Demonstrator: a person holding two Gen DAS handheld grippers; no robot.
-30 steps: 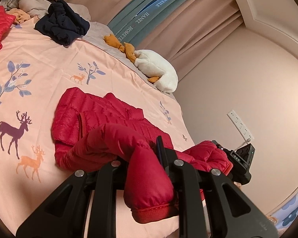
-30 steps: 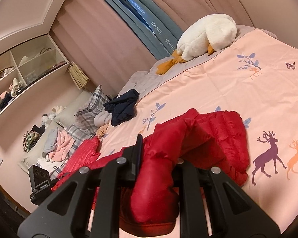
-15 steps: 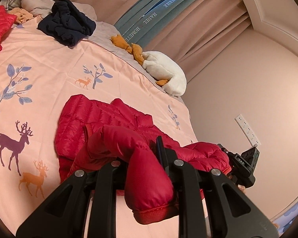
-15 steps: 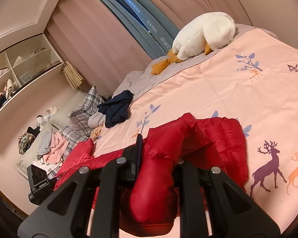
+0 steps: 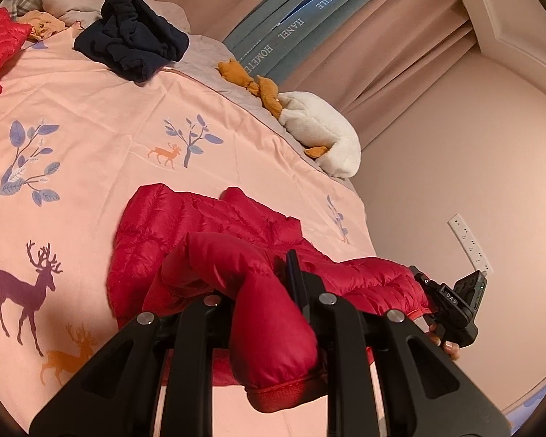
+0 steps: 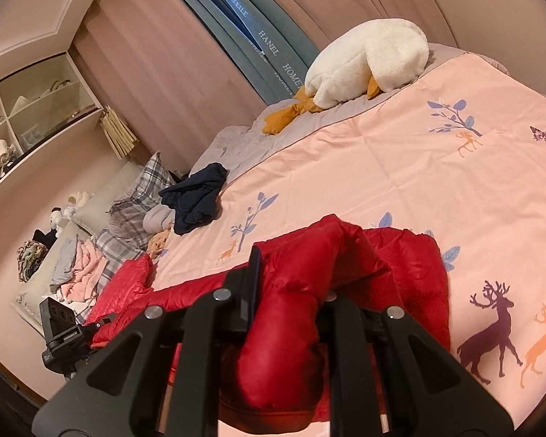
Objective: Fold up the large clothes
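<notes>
Both grippers have carried the red jacket [image 5: 214,225] forward, left gripper [image 5: 273,291] and right gripper [image 6: 291,291] each squeezed tight on a soft, puffy, light sleeve between its jaws, best held near the cuffs.

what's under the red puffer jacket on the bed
The red jacket lies on the pink deer-print duvet, which shows all around it. Whatever sits directly beneath is covered. Both sleeves are lifted off it, pinched in the left gripper and right gripper.

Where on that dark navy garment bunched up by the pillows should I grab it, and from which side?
Take the navy garment on its raised top folds, coming down from above on the open duvet side. It sits as a loose heap with no visible sleeve or hem.
</notes>
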